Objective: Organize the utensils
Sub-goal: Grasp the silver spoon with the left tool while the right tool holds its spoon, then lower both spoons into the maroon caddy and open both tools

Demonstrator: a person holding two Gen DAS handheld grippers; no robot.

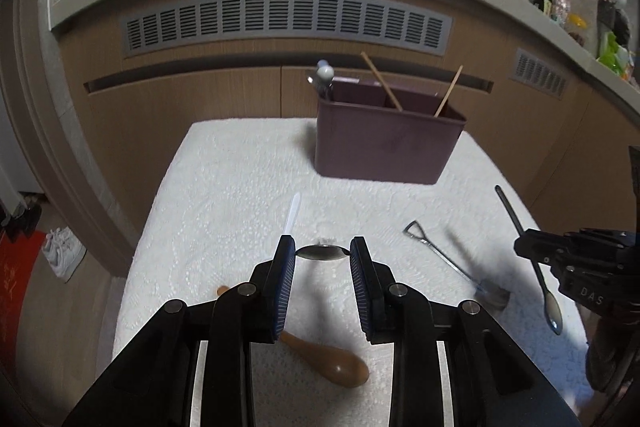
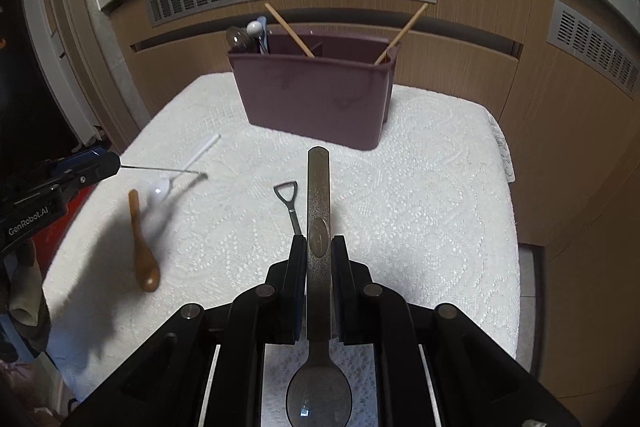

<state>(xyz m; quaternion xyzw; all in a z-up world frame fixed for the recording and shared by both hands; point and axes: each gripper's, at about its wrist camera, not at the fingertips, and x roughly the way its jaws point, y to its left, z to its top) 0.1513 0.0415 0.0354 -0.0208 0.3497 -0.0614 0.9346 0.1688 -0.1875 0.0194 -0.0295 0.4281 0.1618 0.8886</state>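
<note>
My left gripper [image 1: 322, 247] is shut on a small metal spoon [image 1: 322, 253], pinched across its blue pads above the white cloth. In the right wrist view the left gripper [image 2: 114, 163] shows the spoon's thin shaft [image 2: 160, 169] sticking out sideways. My right gripper [image 2: 319, 241] is shut on a flat-handled metal spoon [image 2: 319, 195], handle forward, bowl near the camera. The maroon utensil holder [image 2: 316, 95] stands at the far edge with two chopsticks [image 2: 290, 31] and a few spoons [image 2: 248, 35] in it. A white plastic spoon [image 2: 204, 147], a wooden spoon [image 2: 142, 247] and a shovel-shaped spoon [image 2: 290, 203] lie on the cloth.
The table carries a white lace cloth [image 2: 420, 187]. Wooden cabinet fronts with grey vents [image 1: 280, 19] rise just behind the holder. The right gripper [image 1: 560, 259] shows at the right of the left wrist view with its spoon [image 1: 554, 311]. Floor and shoes [image 1: 60, 251] lie off the table's left side.
</note>
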